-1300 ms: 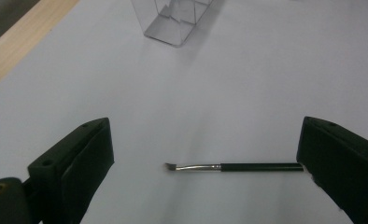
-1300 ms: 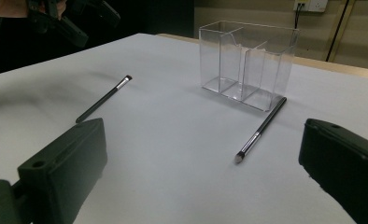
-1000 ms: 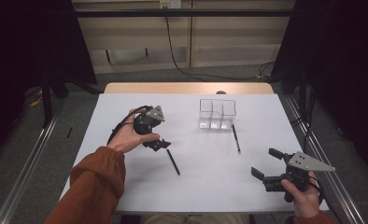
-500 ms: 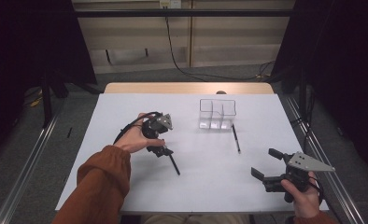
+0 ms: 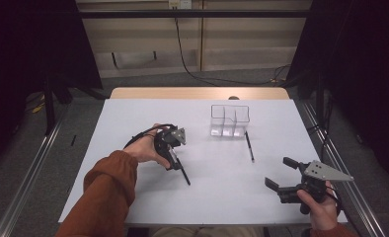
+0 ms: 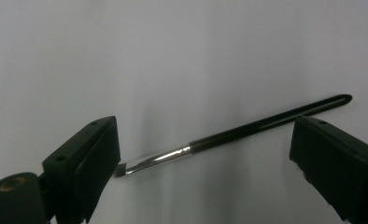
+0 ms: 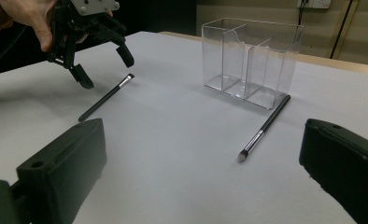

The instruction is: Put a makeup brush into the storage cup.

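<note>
- The left tool (image 5: 175,160) hangs wide open just above a black brush (image 6: 233,134) lying flat on the white counter (image 5: 133,118); the handle runs across the gap, jaw to jaw.
- Judging by this, the tool must turn to close across the handle.
- The right tool (image 5: 284,174), wide and empty, is well apart; open room all round.

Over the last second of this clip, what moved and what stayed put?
The left gripper moved toward the person and down over the nearer brush, jaws open astride it, nothing gripped yet. That brush, the second brush beside the clear organizer, and the open right gripper at the table's near right stayed where they were.
</note>
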A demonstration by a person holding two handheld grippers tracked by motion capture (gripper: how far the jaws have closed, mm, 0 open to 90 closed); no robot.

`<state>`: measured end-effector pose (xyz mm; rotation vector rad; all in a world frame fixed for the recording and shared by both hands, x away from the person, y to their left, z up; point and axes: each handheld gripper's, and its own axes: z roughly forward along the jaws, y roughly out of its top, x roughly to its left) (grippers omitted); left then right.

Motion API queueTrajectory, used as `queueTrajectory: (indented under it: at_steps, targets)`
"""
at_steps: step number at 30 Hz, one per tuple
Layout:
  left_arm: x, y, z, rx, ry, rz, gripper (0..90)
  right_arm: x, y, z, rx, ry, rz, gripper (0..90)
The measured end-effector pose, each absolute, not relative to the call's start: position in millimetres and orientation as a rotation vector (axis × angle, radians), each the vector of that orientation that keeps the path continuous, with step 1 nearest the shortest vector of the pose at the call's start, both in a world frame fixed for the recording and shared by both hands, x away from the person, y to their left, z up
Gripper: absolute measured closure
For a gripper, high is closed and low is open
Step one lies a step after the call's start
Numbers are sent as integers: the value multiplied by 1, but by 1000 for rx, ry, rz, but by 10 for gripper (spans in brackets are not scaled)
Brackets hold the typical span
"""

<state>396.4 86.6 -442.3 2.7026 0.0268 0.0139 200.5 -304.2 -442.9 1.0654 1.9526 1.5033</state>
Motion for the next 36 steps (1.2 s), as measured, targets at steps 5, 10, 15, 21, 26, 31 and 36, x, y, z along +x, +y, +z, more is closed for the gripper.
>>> queueTrajectory:
  at_steps: [5,10,15,21,26,31,36]
  targets:
    - [397,83,-448,2753,-23,-6,131,200,-304,-443,1066,1954,1505,4]
    - [402,79,-449,2790,-63,-5,177,200,-304,-443,1065,1958,1504,4]
    - [403,77,-454,2831,-79,-3,187,200,-304,-443,1064,1956,1506,3]
    - [406,74,-456,2854,-82,-21,187,201,-304,-443,1061,1961,1502,3]
    - [409,75,-457,2862,-34,-66,195,200,-303,-443,1061,1962,1504,3]
    - [407,72,-456,2881,-18,-70,238,200,-304,-443,1061,1964,1503,4]
    - [405,70,-453,2903,-8,-73,312,200,-304,-443,1063,1963,1503,4]
